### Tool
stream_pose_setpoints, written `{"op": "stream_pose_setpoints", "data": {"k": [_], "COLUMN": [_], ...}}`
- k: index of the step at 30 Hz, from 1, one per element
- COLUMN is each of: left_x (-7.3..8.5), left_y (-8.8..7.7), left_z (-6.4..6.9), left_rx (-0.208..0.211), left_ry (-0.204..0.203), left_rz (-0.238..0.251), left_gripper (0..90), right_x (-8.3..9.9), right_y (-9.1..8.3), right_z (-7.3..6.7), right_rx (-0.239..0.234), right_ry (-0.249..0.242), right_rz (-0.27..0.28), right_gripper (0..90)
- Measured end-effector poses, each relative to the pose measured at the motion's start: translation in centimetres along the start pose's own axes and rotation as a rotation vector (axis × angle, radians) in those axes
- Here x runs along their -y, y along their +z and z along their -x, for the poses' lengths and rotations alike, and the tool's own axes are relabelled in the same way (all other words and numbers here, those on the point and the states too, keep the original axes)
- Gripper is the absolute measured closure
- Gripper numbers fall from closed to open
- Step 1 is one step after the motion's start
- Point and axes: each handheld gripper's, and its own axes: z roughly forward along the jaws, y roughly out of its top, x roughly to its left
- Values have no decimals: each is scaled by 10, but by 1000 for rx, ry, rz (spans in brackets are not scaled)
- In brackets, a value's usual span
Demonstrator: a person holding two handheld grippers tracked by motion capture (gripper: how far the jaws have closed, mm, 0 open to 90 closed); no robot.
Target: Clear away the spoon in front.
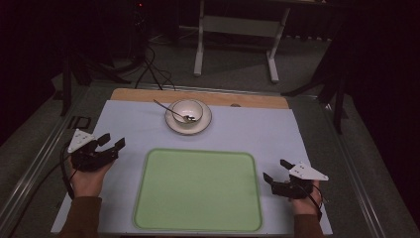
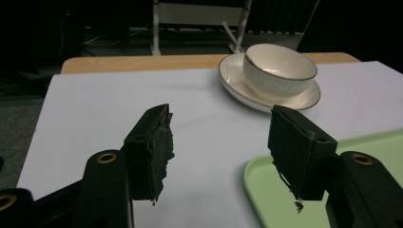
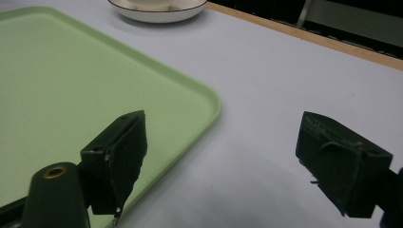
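Item: bowl (image 1: pixel 187 111) with spoon (image 1: pixel 169 110) on saucer (image 1: pixel 204 124), far centre of desk (image 1: pixel 247 129).
Left hand-held gripper (image 1: pixel 112 141) and right hand-held gripper (image 1: pixel 275 171) both released, empty, flanking green tray (image 1: pixel 198 191). Risk: bowl may slide or spoon tip out if the saucer is lifted unevenly. No legible writing.

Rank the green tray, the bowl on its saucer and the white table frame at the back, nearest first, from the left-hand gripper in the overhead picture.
From the left gripper:
1. Green tray, just to its right.
2. Bowl on its saucer, farther up the table, spoon inside.
3. White table frame, on the floor beyond the table.
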Motion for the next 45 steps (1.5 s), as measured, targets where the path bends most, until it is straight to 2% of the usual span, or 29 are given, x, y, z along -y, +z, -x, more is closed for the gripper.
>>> {"op": "stream_pose_setpoints", "data": {"k": [3, 9, 20, 30, 39, 45], "left_x": [-8, -21, -35, -52, -67, -76], "left_y": [5, 16, 39, 51, 65, 76], "left_z": [4, 9, 20, 18, 15, 12], "left_rx": [1, 17, 30, 20, 3, 9], "left_ry": [16, 19, 54, 37, 47, 53], "left_rz": [-3, 4, -18, -1, -1, 12], "left_gripper": [407, 408, 414, 407, 404, 396], "right_x": [0, 0, -1, -1, -1, -1], "right_y": [0, -1, -2, -2, -2, -3], "right_z": [0, 1, 2, 2, 2, 2], "right_rx": [2, 2, 5, 5, 8, 7], "right_ry": [-2, 1, -4, 0, -2, 1], "right_rz": [5, 10, 19, 18, 21, 23], "right_gripper": [172, 172, 172, 171, 172, 171]}}
